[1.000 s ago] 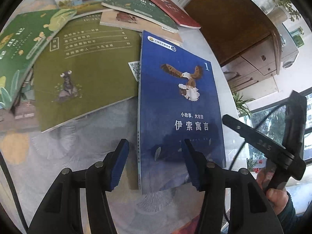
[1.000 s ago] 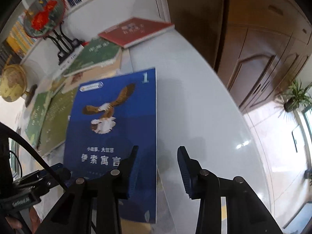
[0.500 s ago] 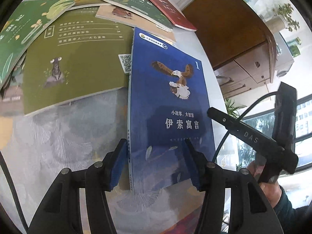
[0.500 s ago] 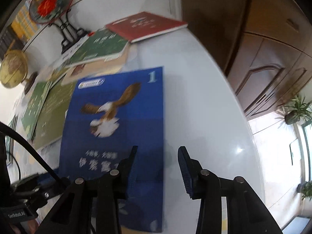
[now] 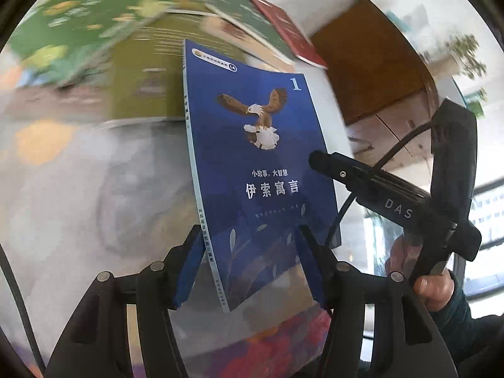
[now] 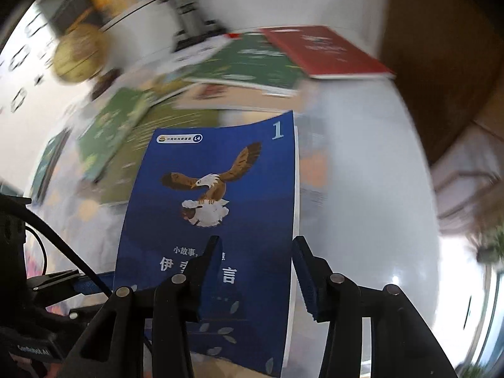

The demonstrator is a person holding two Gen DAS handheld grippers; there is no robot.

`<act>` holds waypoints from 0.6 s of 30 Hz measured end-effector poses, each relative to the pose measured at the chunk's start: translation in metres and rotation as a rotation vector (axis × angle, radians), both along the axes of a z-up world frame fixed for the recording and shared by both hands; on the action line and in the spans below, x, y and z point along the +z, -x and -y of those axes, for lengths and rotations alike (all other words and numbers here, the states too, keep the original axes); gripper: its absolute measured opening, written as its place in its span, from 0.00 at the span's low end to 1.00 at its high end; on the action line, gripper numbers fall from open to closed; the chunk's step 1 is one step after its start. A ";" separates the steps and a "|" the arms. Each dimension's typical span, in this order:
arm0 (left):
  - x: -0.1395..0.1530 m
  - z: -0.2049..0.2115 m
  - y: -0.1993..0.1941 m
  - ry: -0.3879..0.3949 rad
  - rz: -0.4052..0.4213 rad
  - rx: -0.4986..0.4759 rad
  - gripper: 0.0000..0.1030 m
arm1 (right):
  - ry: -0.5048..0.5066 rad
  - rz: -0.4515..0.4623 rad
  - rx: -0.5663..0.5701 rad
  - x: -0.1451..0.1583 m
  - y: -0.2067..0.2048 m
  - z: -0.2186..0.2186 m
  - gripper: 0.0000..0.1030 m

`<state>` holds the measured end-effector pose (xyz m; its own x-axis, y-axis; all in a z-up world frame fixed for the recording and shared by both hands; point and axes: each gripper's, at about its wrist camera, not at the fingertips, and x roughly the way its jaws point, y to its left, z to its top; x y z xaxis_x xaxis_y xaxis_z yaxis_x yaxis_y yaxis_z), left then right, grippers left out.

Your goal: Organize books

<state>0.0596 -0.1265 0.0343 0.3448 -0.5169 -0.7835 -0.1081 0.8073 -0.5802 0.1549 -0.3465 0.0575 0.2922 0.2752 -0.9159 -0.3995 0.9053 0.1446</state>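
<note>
- Jaws of the left gripper (image 5: 250, 267) stand partly apart and clamp the lower end of the blue book (image 5: 261, 157): one pad sits by the spine, the other lies on the cover.
- That book has a deep blue cover with a brown-and-white eagle, white Chinese title lettering, a "1" in its top corner and a pale spine; it bows slightly and is held tilted above the counter (image 5: 78, 204).
- Jaws of the right gripper (image 6: 255, 271) have just been opening; they straddle the book's fore-edge, one pad over the cover, the other just outside the edge, not pressing.
- A hand (image 5: 431, 286) grips the right tool's handle, right of the blue book.
- Beyond the blue book lie an olive book (image 5: 145, 72), a green book (image 5: 78, 22) and a red book (image 6: 327, 52), all blurred.
- A wooden cabinet (image 5: 371, 72) stands right of the blue book, past the counter's pale, glossy edge.
</note>
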 end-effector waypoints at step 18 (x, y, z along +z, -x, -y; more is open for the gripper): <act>-0.016 -0.040 0.021 -0.136 -0.022 0.199 0.56 | -0.053 -0.103 0.150 -0.038 0.041 -0.038 0.37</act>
